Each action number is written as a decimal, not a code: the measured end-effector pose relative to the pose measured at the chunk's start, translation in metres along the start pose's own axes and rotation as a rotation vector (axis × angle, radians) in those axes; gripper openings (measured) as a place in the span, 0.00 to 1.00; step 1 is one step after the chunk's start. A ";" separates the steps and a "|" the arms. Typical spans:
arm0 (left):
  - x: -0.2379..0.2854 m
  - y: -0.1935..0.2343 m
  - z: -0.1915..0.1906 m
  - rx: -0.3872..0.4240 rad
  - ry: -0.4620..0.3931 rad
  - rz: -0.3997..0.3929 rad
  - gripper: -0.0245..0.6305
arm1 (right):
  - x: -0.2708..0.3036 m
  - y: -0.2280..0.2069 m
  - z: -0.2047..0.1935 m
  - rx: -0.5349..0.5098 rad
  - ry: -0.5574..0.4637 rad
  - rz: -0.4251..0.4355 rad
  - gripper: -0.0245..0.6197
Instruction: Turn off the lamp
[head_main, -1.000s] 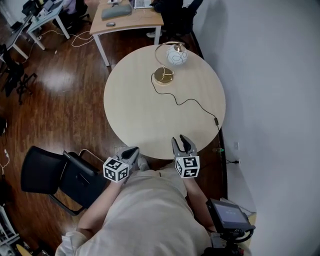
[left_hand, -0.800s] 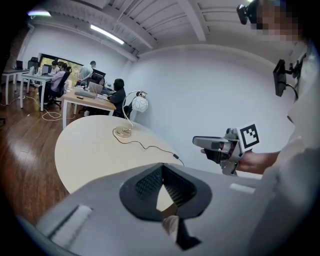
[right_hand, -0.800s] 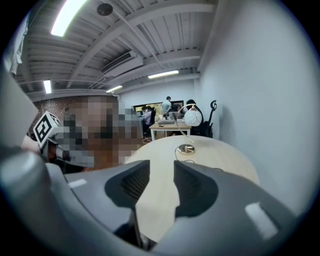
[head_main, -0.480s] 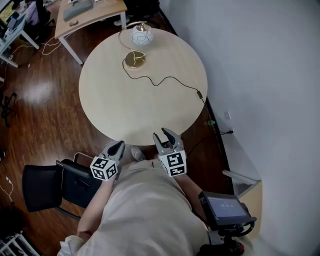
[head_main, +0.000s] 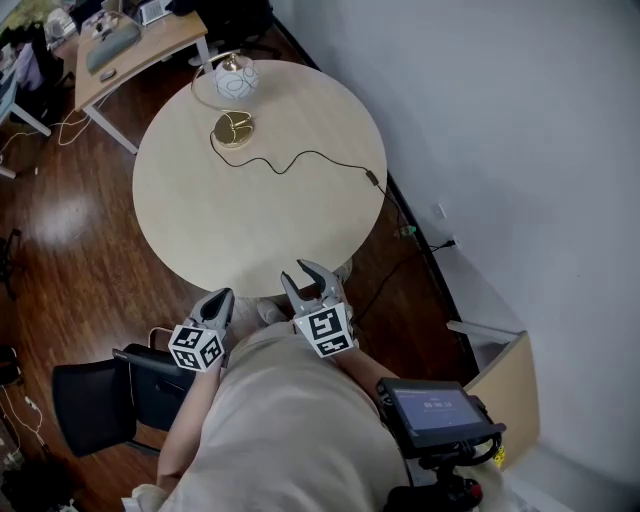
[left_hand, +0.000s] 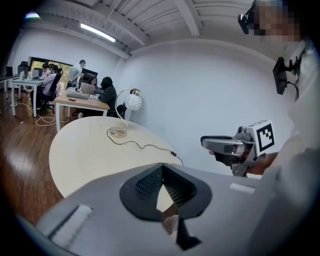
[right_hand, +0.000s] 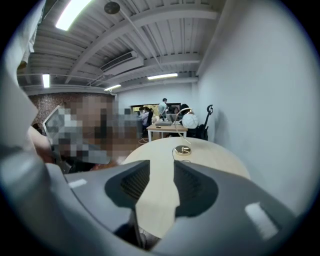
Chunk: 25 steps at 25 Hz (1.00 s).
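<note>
Shifted up and to the left across the head view over the past second, the round table (head_main: 250, 225) is now framed against more of the white wall (head_main: 520, 150), and both hand-held grippers are likewise seen further left than before. The lamp (head_main: 237, 78) is stood at the far side of the table, well apart from both tools, with its white globe hung from a curved gold stem over a round gold base (head_main: 232, 129). A black cord (head_main: 300, 157) is trailed from the base across the tabletop to the right-hand rim, where a small inline switch (head_main: 370, 178) is laid near the edge.

The right hand-held gripper (head_main: 297, 274) is held at the near rim of the table with its jaws spread; only bare tabletop is seen between them in the right gripper view, and the lamp is lined up beyond the gap. The left hand-held gripper (head_main: 221, 297) is held just off the near rim, its jaws brought together at the tips with nothing pinched between them.

A black chair (head_main: 90, 400) is parked on the dark wooden floor (head_main: 60, 220) to the person's left. A rectangular table (head_main: 150, 45) is placed beyond the round one, and seated people are shown around it in the left gripper view.
</note>
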<state>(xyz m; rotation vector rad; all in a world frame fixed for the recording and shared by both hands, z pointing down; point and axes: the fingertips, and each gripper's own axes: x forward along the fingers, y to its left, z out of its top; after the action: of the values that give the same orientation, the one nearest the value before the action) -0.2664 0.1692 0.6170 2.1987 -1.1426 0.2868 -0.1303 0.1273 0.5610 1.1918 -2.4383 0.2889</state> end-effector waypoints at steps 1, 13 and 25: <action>0.000 0.000 0.000 0.002 0.002 -0.003 0.02 | 0.001 0.001 0.001 0.001 -0.005 0.005 0.27; -0.004 0.001 0.001 0.003 -0.005 -0.005 0.02 | 0.007 0.010 0.008 -0.089 0.013 0.016 0.23; -0.006 -0.001 -0.004 -0.001 0.007 -0.013 0.02 | 0.005 0.013 0.000 -0.085 0.026 0.019 0.21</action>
<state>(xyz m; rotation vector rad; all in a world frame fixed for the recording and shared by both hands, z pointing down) -0.2687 0.1760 0.6174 2.2018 -1.1242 0.2882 -0.1429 0.1316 0.5634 1.1215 -2.4153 0.2027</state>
